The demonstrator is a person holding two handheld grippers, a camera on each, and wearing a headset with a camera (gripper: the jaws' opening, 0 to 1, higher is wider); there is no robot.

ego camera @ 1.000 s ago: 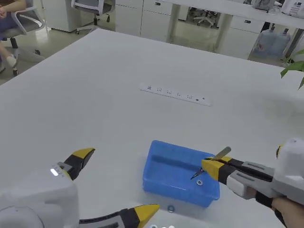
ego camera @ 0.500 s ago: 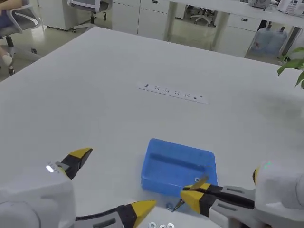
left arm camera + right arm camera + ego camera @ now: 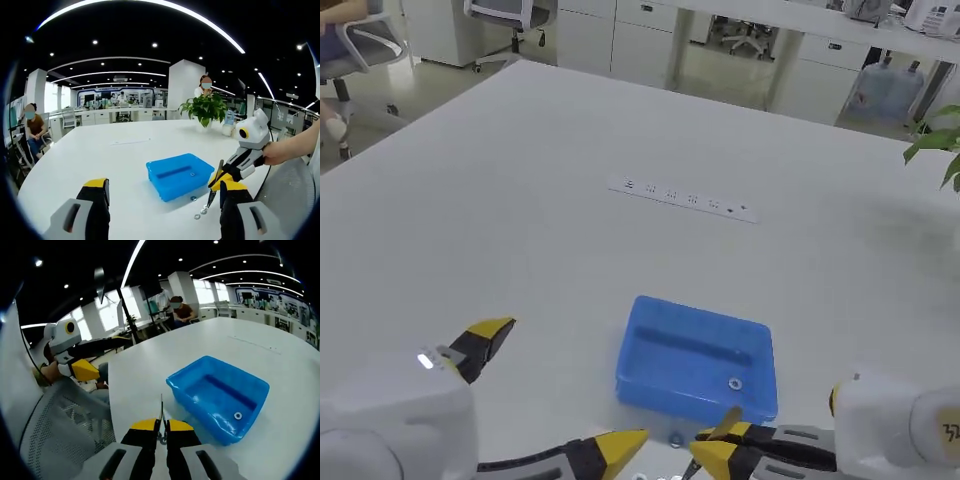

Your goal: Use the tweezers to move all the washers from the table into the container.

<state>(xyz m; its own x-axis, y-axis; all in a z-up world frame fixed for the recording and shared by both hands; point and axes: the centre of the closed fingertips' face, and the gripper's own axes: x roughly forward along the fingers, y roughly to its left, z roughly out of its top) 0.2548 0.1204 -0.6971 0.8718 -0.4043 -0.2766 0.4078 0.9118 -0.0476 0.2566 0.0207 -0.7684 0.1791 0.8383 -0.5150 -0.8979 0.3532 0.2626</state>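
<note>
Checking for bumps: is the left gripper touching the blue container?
Apart. In the left gripper view, bare table lies between the left gripper, jaws open, and the blue container farther ahead.

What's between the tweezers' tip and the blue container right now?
One washer on the table, just outside the container's near wall, ahead of the tweezers; the head view shows it.

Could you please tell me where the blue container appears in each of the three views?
Head view: the blue container sits low, just right of centre.
Left gripper view: it sits just below and right of centre.
Right gripper view: it sits right of centre, beyond the tweezers.
Shared landmark: the single washer lying inside the container.
</note>
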